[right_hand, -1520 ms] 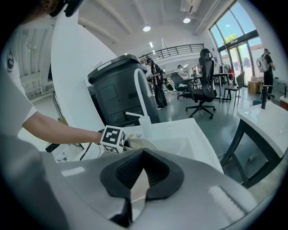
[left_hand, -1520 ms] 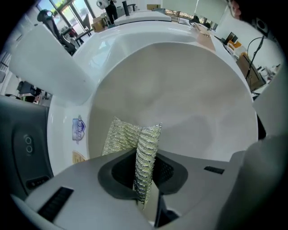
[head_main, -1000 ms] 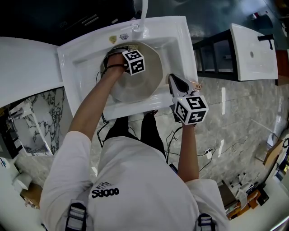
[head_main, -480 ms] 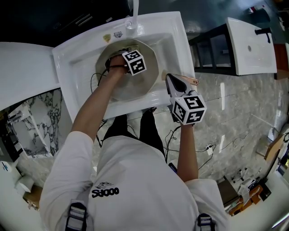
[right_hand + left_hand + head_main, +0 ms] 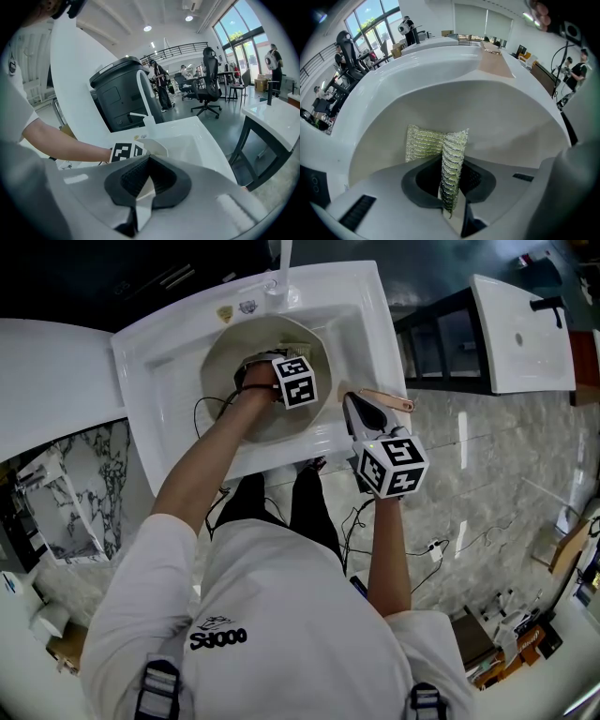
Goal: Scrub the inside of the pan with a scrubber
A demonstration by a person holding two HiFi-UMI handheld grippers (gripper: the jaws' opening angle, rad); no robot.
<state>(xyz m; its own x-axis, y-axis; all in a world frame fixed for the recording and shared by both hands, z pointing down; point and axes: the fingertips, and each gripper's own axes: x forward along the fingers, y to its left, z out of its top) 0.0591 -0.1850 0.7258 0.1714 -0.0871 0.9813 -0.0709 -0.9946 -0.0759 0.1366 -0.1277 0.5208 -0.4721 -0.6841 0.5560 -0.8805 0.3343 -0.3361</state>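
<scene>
Scrubbing step in hand. Pan [image 5: 230, 362] is sitting in the sink [image 5: 159, 362], at 12 o'clock from the person, with its handle [image 5: 389, 401] sticking out over the sink's rim toward 3 o'clock. Right gripper [image 5: 143, 185] is clamping shut on a pale strip, which I am taking to be the handle near its root, and so is bracing the pan. Left gripper [image 5: 451, 187] is reaching inside the pan on its 3 o'clock side, jaws pinching a mesh scrubber [image 5: 452, 154]. The scrubber's free flap is folding off toward 10 o'clock and appears to be lying against the pan's inner wall. Judgement: only that flap seems to be touching, so contact is looking light. To scrub well, the left gripper should be leaning in until the mesh is pressing flat, then sweeping overlapping arcs round the wall and across the floor, out to the far 9 o'clock side. The right gripper needs to be resisting that push, or the pan risks sliding or turning in the sink. The bite on the mesh is looking narrow, so a hard drag may be pulling it free.
</scene>
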